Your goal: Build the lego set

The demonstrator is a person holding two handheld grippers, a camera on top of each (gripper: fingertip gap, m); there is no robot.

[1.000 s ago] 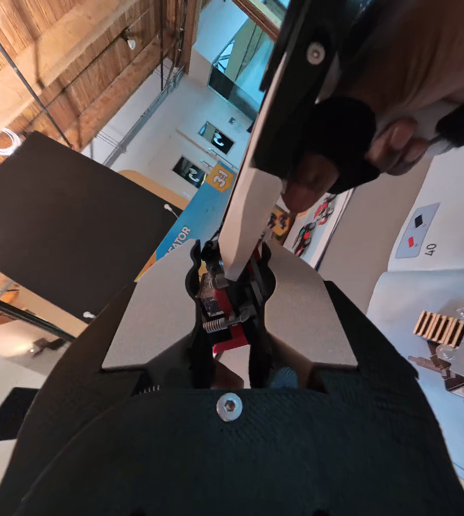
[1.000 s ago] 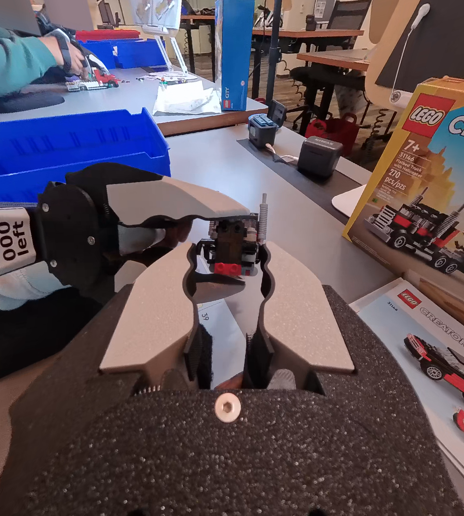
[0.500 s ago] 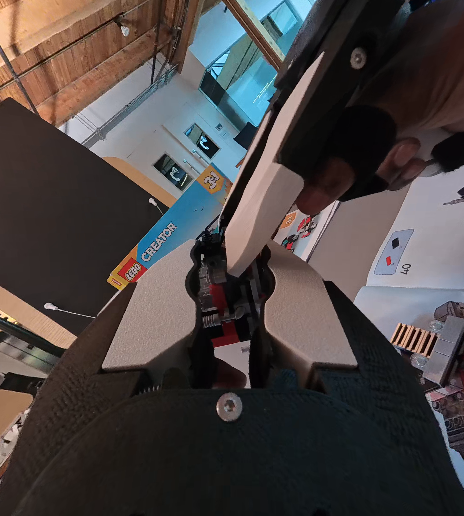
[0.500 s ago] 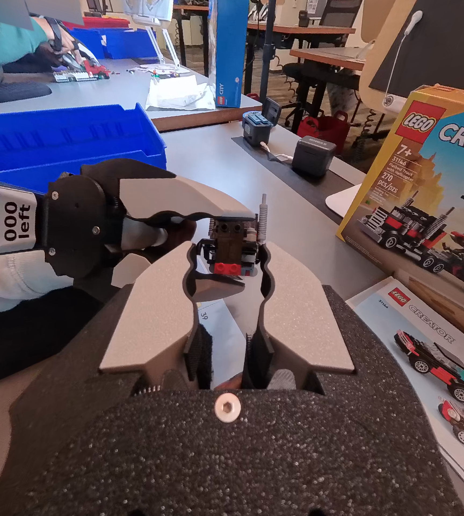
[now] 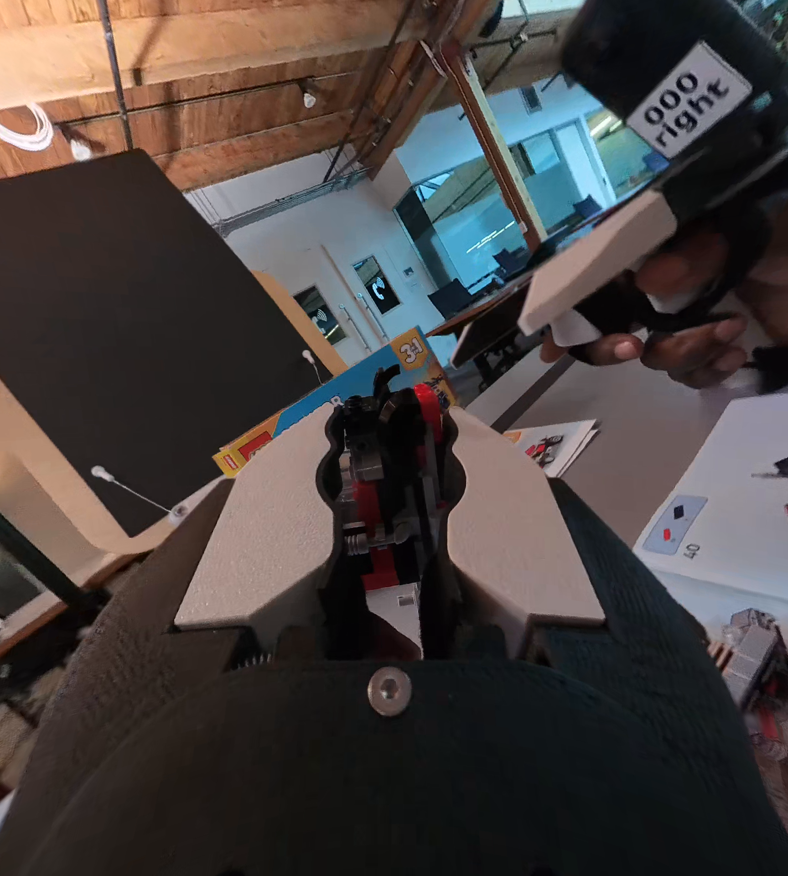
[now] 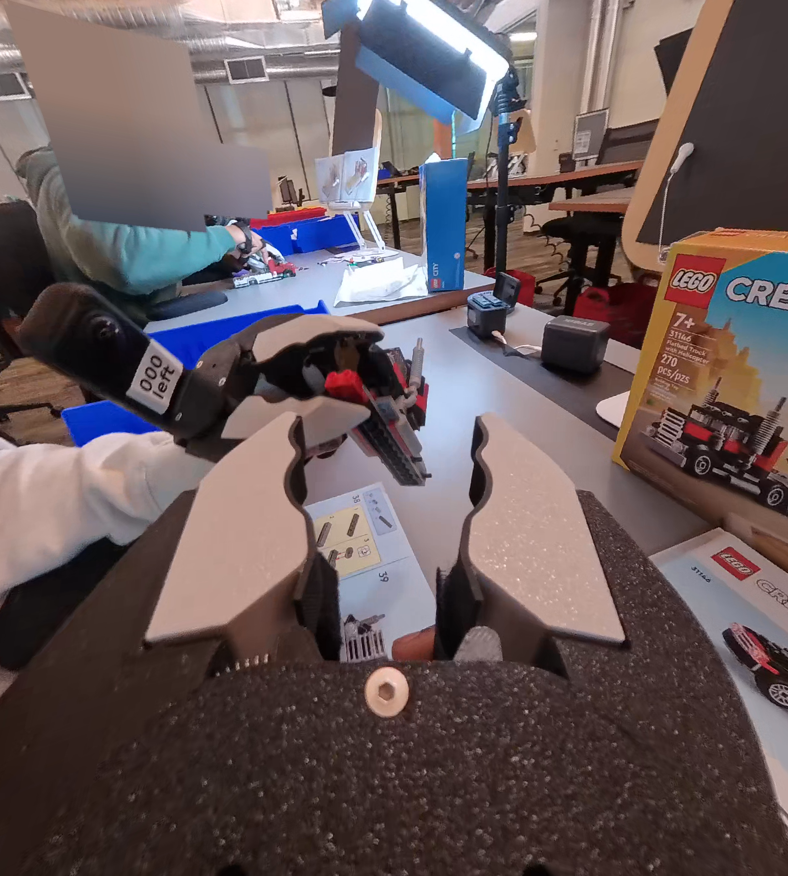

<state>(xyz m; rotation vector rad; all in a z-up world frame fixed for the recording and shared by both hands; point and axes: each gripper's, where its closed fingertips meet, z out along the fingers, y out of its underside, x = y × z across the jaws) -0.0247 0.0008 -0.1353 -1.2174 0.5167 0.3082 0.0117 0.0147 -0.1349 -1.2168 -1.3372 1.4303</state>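
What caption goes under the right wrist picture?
Left claw grips the half-built lego truck while the open right claw waits.

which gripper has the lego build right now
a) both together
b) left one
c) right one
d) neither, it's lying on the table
b: the left gripper is shut on the black and red lego build and holds it above the table, while the right gripper stands open with nothing between its fingers.
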